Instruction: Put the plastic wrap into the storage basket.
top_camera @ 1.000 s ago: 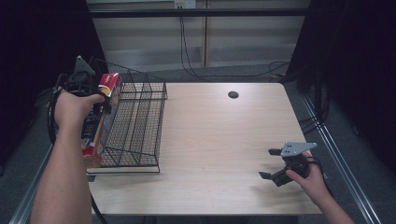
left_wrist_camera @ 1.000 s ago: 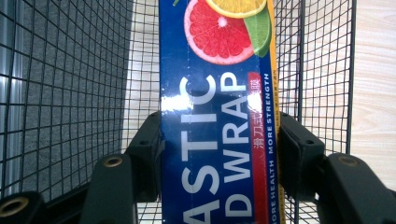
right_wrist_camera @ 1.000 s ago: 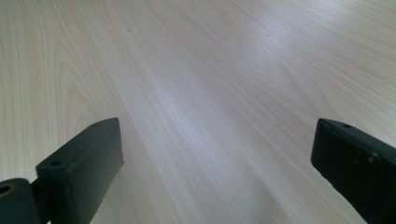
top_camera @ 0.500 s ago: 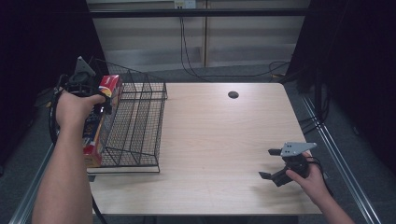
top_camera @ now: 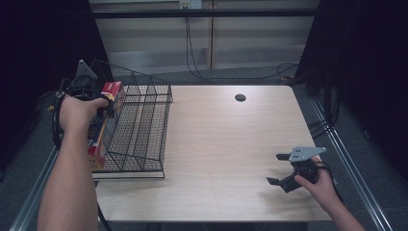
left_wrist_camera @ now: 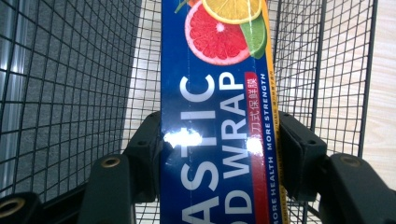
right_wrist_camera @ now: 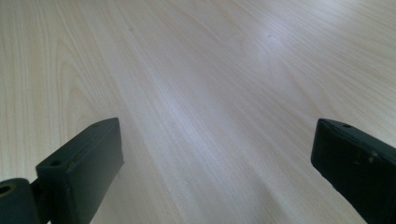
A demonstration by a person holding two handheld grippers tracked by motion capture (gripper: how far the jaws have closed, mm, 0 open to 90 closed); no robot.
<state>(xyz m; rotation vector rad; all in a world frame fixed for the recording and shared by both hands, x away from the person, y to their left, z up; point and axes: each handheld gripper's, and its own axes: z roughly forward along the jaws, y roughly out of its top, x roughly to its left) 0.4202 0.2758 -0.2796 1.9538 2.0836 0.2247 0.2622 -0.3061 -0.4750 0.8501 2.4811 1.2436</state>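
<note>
A long blue box of plastic wrap [left_wrist_camera: 215, 93], with citrus slices printed on it and a red end [top_camera: 111, 90], stands tilted along the left wall of a black wire basket [top_camera: 144, 125]. My left gripper [left_wrist_camera: 219, 154] is shut on the box, one jaw pressed against each long side; in the high view the left gripper [top_camera: 98, 98] sits at the box's upper end, over the basket's left rim. My right gripper [top_camera: 276, 168] rests low over the table's front right with its jaws wide apart, and the right gripper [right_wrist_camera: 215, 149] has only bare wood between its jaws.
The basket stands at the left edge of the pale wooden table [top_camera: 226, 139]. A dark round hole [top_camera: 240, 97] lies near the table's back edge. Cables hang behind the table, and metal rails run along both sides.
The left hand and the box have sunk very slightly into the basket. The right gripper has not moved.
</note>
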